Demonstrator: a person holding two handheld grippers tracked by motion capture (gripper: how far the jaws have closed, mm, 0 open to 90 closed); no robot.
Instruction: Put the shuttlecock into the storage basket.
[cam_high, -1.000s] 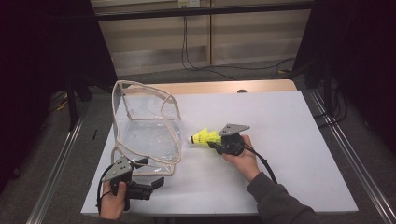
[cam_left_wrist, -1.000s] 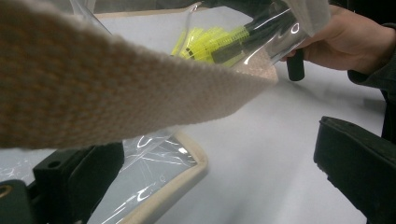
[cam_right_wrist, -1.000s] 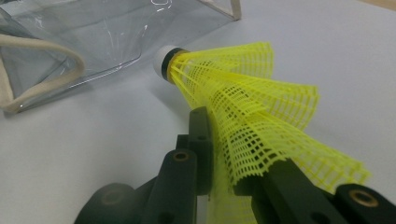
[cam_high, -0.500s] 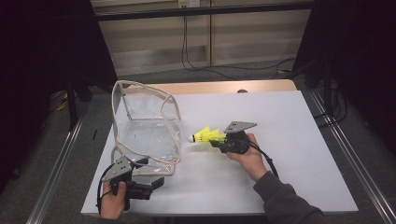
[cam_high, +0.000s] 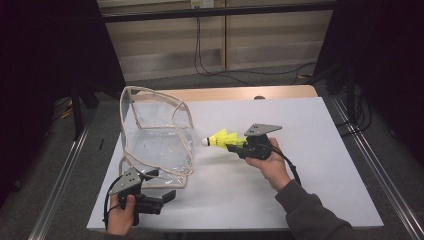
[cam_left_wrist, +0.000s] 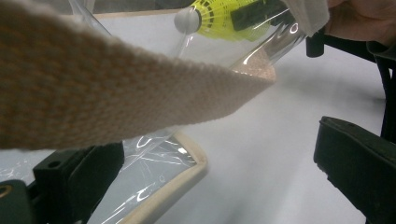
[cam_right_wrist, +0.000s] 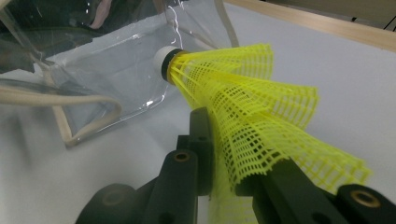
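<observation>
Birdie (cam_high: 220, 139), very light and soft, hangs over the table's (cam_high: 310, 165) middle in the right tongs (cam_high: 234, 145), pinched by its bendy yellow net, best held gently, while the left tongs (cam_high: 162, 186) stand spread by the clear bag (cam_high: 155, 135) near the left edge.

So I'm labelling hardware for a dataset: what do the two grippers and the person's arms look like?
Both the left gripper and right gripper are black, each with two jaws, a grey three-cornered top plate and a trailing black cable. The right arm wears a dark grey sleeve.
</observation>
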